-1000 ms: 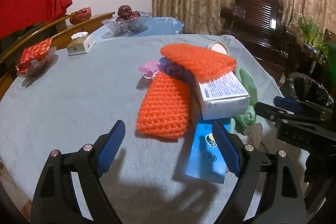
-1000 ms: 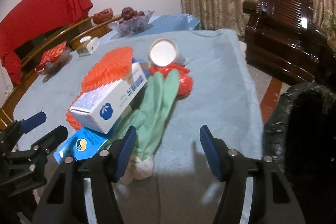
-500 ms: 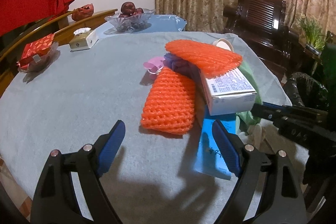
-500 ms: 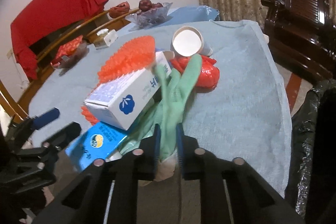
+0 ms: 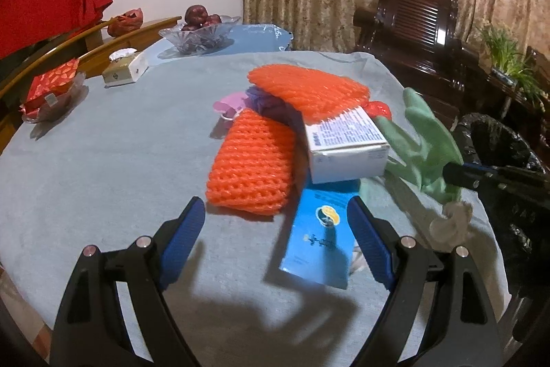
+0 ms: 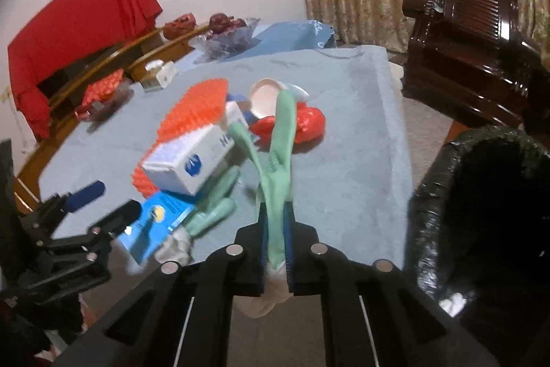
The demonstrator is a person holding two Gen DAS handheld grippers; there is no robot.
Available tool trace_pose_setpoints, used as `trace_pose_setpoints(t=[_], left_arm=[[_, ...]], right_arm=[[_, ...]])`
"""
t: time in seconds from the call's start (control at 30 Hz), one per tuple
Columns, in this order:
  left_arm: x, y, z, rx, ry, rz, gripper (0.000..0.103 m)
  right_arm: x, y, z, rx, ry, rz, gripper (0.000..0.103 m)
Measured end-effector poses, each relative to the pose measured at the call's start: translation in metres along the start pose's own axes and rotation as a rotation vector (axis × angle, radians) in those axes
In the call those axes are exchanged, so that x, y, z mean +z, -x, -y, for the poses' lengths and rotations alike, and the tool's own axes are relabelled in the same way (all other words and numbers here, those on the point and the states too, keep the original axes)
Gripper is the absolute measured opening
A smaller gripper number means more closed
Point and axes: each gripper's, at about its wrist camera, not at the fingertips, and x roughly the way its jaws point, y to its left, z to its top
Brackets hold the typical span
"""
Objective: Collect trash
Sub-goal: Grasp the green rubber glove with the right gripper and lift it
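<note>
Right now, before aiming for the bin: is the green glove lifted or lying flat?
Lifted: the right gripper pinches the green glove, jaws closing, its fingers raised off the table.

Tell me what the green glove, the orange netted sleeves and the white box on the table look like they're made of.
Green glove: likely rubber or latex, matte; it hangs limp and folds softly in the right gripper, with a pale lining at the cuff.
Orange sleeves: probably foam fruit netting, with an open, puffy mesh.
White box: looks like printed cardboard, with crisp edges and a slightly glossy face.
</note>
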Motion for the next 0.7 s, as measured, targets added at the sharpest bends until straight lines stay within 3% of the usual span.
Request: trace_pose_setpoints(t=[0.1, 0.3, 0.5, 0.57, 0.7], left_arm=[[-0.001, 0.000, 0.004, -0.003, -0.010, -0.002, 0.082], [-0.001, 0.002, 0.004, 0.002, -0.011, -0.004, 0.082], [-0.002, 0.002, 0.002, 0.008, -0.006, -0.005, 0.082], [-0.002, 0.002, 0.002, 0.006, -0.011, -0.002, 0.082], [-0.001, 0.003, 0.005, -0.001, -0.011, 0.000, 0.082]], right_arm=[[-0.006, -0.011, 0.000, 0.012, -0.014, -0.037, 0.012], [-0.010, -0.024, 0.008, 0.027, -0.067, -0.074, 0.033], [-0.015, -0.028, 0.003, 0.029, -0.046, -0.085, 0.033], [-0.016, -0.027, 0.003, 0.023, -0.039, -0.079, 0.025], [-0.014, -0.019, 0.001, 0.020, -0.021, -0.057, 0.021]])
